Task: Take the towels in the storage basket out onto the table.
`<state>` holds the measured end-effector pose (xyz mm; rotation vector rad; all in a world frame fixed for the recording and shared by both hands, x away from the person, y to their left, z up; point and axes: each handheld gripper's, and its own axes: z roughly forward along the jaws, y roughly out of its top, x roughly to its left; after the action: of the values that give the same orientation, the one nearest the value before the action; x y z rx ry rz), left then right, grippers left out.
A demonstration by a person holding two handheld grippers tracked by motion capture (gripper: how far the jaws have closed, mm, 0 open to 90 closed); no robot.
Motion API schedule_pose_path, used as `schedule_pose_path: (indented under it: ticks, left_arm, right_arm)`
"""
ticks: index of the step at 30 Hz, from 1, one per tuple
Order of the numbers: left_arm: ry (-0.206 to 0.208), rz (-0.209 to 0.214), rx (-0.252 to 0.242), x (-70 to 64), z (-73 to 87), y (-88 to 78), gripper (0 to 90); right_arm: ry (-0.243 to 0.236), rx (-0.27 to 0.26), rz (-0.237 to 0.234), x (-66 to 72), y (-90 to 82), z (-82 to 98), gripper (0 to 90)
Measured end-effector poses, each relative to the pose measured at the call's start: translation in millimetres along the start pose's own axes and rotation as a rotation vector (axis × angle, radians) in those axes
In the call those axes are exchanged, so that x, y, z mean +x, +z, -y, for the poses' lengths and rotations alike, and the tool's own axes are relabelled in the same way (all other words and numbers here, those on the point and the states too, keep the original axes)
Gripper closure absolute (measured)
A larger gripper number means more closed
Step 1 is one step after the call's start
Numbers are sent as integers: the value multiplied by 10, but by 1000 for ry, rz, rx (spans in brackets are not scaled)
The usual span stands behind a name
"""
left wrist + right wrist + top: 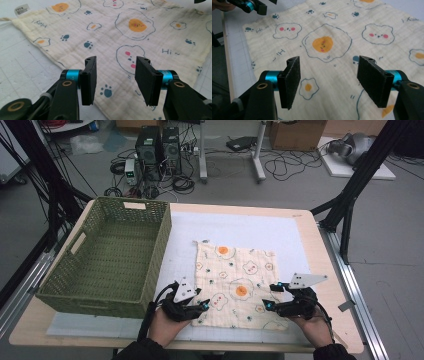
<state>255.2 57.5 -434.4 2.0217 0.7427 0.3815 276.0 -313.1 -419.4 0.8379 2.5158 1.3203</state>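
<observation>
Left tongs (199,305) and right tongs (270,303) hovering released over the cloth's (235,282) near corners, basket (111,255) sitting left of the cloth

black grippers (200,306) — blue collars, grey plates, black cables, dark sleeves

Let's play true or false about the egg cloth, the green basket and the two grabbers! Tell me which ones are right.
1. The cream cloth printed with fried eggs and bears lies spread flat on the table. True.
2. The green woven basket holds folded cloths. False: it is empty.
3. The left gripper is open above the cloth. True.
4. The right gripper is clamped on the cloth. False: its jaws stand apart, holding nothing.
5. The basket sits right of the cloth. False: it sits left.
</observation>
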Motion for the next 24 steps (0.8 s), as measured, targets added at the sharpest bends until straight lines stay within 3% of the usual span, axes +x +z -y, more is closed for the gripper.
schedule_pose_path:
  ticks: [24]
  left_arm:
    - [14, 2, -3, -24, -6, 24, 512]
  right_arm:
    - [-25, 26, 8, 12, 17, 39, 314]
